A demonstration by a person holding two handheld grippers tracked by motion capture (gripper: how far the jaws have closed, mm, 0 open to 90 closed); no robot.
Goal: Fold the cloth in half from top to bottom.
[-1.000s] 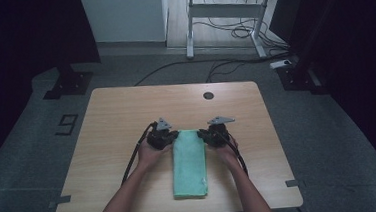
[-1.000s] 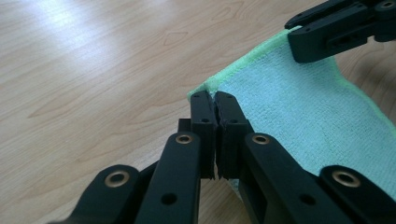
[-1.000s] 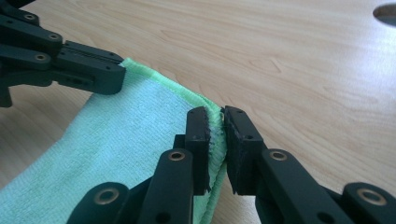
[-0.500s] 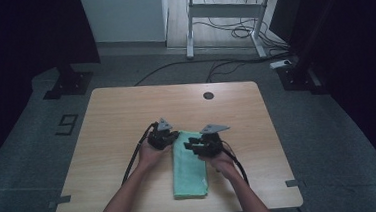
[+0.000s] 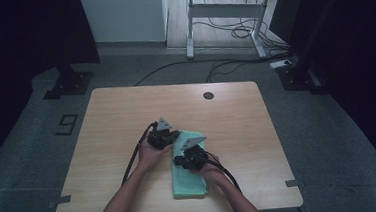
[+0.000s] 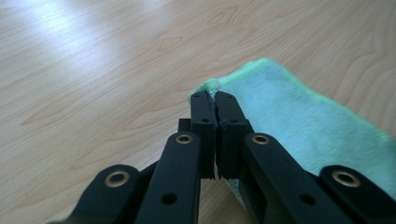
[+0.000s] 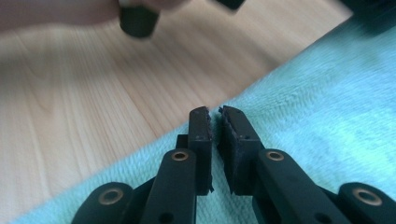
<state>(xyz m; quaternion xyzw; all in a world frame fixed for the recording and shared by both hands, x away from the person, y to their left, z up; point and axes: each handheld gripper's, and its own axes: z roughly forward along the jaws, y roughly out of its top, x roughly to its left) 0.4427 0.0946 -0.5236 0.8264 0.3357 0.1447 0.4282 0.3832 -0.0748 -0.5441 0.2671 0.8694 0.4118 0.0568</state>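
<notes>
While folded, the towel [image 6: 299,121] touches left fingers [image 6: 204,116].

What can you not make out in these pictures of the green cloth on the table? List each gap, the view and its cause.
- Cloth: in the high view, the right tool and the hand cover its middle.
- Left tool: in the left gripper view, the shut jaws hide whether the cloth's corner is pinched.
- Right tool: in the right gripper view, blur hides any pinched fabric.
- Dark things at the top edge there: cut off, blurred.
</notes>
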